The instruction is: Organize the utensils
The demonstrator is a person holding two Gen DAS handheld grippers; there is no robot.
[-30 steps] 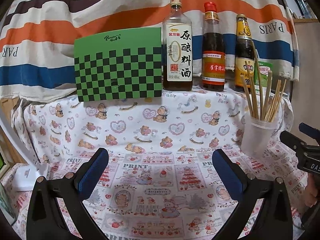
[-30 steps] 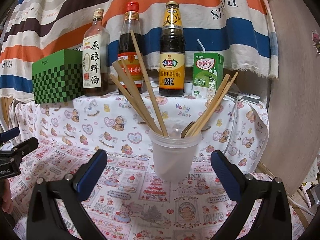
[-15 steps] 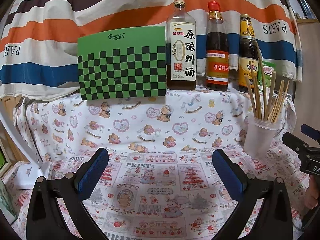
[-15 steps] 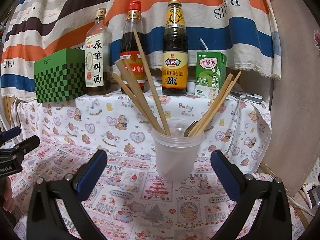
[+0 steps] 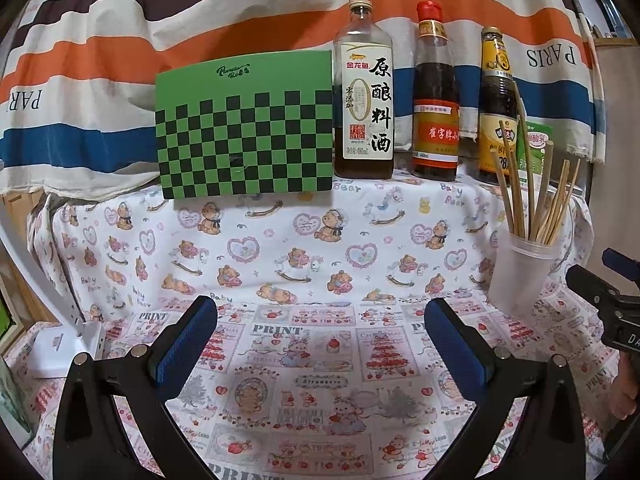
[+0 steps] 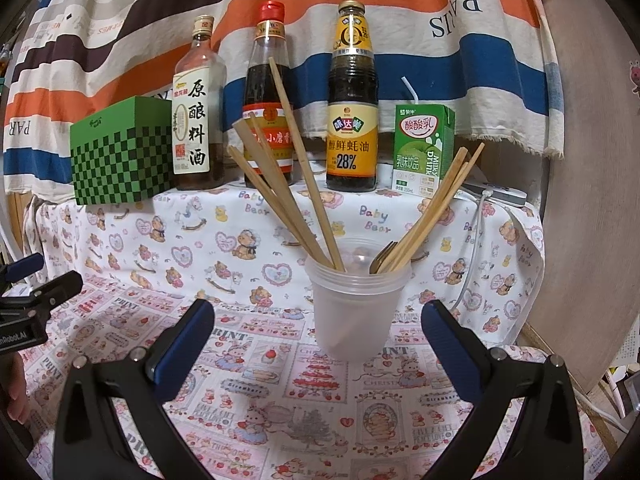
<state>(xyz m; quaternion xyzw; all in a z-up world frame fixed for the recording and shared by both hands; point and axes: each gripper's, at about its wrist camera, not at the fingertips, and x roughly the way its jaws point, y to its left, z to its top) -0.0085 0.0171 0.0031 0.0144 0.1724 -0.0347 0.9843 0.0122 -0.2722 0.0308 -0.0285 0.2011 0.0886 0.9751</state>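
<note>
A translucent plastic cup (image 6: 357, 312) is seen just below the centre of the right wrist view, standing upright on the printed tablecloth (image 6: 280, 400). Wooden chopsticks (image 6: 280, 184) are held in it, fanned into two bundles: one is leaned toward the upper left, the other toward the upper right, and the tines of a fork (image 6: 383, 257) are seen at the rim beside the right-hand bundle. In the left wrist view the same cup (image 5: 520, 276) is placed at the right edge of the frame, with its chopsticks (image 5: 532, 196) standing nearly upright. Along the back, on the raised cloth-covered ledge, a green checkered box (image 6: 120, 156) is set at the left, followed by a clear bottle with a white label (image 6: 198, 120), a red-capped dark bottle (image 6: 269, 104), a yellow-labelled dark bottle (image 6: 352, 108) and a green drink carton (image 6: 422, 148) with a straw. The right gripper (image 6: 318, 340) is held low over the cloth with its blue-padded fingers spread wide; the cup is framed between and just beyond them, and nothing is grasped. The left gripper (image 5: 320, 340) is likewise held level above the cloth at the lower centre of its frame, its jaws spread wide with only bare cloth between them, well apart from the cup.
</note>
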